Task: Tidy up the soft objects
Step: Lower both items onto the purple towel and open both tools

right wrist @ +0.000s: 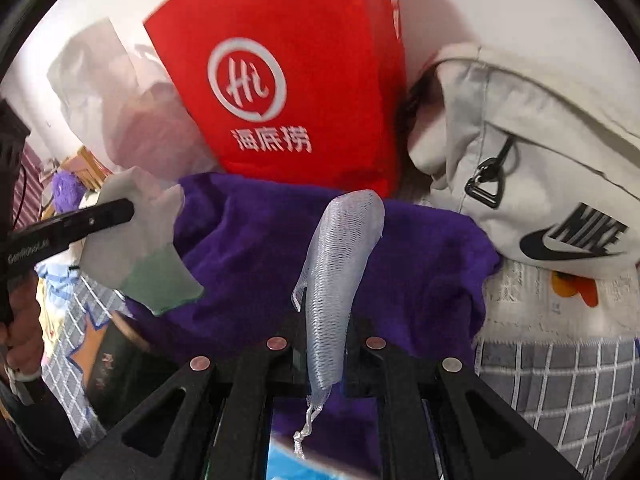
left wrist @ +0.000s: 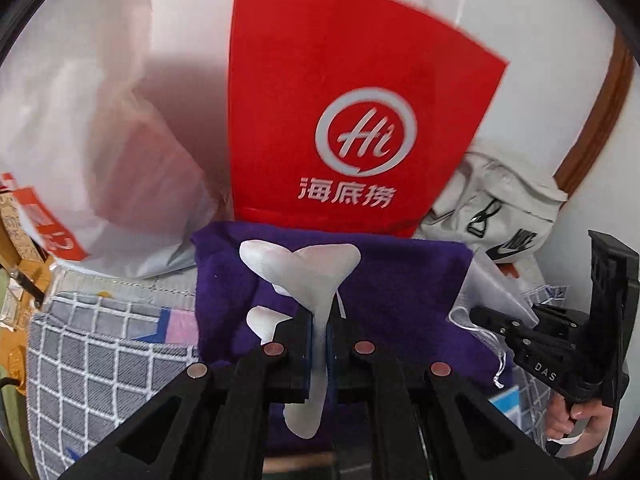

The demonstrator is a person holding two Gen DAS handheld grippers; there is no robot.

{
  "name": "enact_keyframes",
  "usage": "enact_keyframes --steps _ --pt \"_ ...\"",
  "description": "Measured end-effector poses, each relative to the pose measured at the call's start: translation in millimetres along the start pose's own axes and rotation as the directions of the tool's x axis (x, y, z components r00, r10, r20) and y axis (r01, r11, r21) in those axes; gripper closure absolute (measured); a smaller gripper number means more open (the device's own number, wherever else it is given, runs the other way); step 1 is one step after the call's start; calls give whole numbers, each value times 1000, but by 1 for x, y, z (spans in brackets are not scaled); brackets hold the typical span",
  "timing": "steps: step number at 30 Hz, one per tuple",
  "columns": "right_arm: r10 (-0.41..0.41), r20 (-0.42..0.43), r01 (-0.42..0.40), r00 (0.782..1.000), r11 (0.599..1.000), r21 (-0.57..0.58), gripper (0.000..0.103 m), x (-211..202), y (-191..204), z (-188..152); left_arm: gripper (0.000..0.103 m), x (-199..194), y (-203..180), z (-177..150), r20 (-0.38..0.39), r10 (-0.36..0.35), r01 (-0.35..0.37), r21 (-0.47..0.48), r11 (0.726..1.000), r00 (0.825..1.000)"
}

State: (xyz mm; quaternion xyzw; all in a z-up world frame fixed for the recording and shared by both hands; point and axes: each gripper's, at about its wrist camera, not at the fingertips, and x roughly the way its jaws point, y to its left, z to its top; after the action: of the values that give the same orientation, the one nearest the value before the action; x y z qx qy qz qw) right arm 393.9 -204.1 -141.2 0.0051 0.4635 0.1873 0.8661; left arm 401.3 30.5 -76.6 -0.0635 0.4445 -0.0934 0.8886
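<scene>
My left gripper [left wrist: 320,324] is shut on a white sock [left wrist: 308,276] that sticks up between its fingers, above a purple towel [left wrist: 400,300]. My right gripper [right wrist: 326,332] is shut on a white mesh pouch [right wrist: 340,264] with a drawstring hanging below, also over the purple towel [right wrist: 260,248]. In the right wrist view the left gripper [right wrist: 80,220] shows at the left holding the sock [right wrist: 136,240]. In the left wrist view the right gripper [left wrist: 532,336] shows at the right with the mesh pouch [left wrist: 488,292].
A red paper bag [left wrist: 340,100] with a white logo stands behind the towel against a white wall. A white Nike bag [right wrist: 540,160] lies to the right. A translucent plastic bag [left wrist: 100,140] sits left. A grey checked cloth [left wrist: 100,360] covers the surface.
</scene>
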Motion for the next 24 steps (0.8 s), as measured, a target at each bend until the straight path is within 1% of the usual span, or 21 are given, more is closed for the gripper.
enact_keyframes --steps 3,6,9,12,14,16,17,18,19,20,21,22,23,24 --pt "-3 -34 4 999 1000 19 92 17 -12 -1 97 24 6 1 -38 1 -1 -20 1000 999" --pt "-8 -79 10 997 1000 27 92 31 -19 -3 97 42 12 3 -58 0 -2 -27 1000 998" --pt "-4 -102 8 995 999 33 92 38 -25 -5 97 51 16 2 -62 -12 10 -32 999 998" --pt "-2 -117 5 993 1000 24 91 44 -25 -6 97 61 19 4 -88 -7 5 -21 1000 996" --pt "1 -120 3 993 1000 29 91 47 -26 -6 97 64 20 5 -80 -12 9 -33 999 997" --pt "6 -124 -1 992 999 35 88 49 -27 -6 96 67 18 7 -91 -30 27 -33 999 995" --pt "4 -126 0 992 999 37 86 50 -27 -6 91 69 19 9 -93 -31 27 -34 999 995" --pt "1 -130 4 992 999 35 85 50 -25 -6 85 71 17 9 -93 -28 25 -37 999 995" --pt "-2 -132 6 991 1000 31 85 50 -24 -6 81 71 15 9 -94 -27 24 -35 999 995" --pt "-5 -129 8 992 1000 25 80 49 -23 -6 78 74 13 9 -98 -26 23 -30 999 995" --pt "-6 -121 8 993 1000 21 66 49 -21 -5 77 76 11 8 -106 -24 22 -23 1000 994" --pt "-7 -113 9 994 1000 17 58 47 -20 -4 77 79 9 8 -118 -17 15 -20 1000 993" --pt "-9 -103 11 995 1000 13 43 45 -17 -4 76 81 9 7 -123 -14 11 -21 1000 992" --pt "-7 -89 8 996 1000 10 37 42 -16 -4 69 82 9 7 -130 -7 4 -22 1000 992"
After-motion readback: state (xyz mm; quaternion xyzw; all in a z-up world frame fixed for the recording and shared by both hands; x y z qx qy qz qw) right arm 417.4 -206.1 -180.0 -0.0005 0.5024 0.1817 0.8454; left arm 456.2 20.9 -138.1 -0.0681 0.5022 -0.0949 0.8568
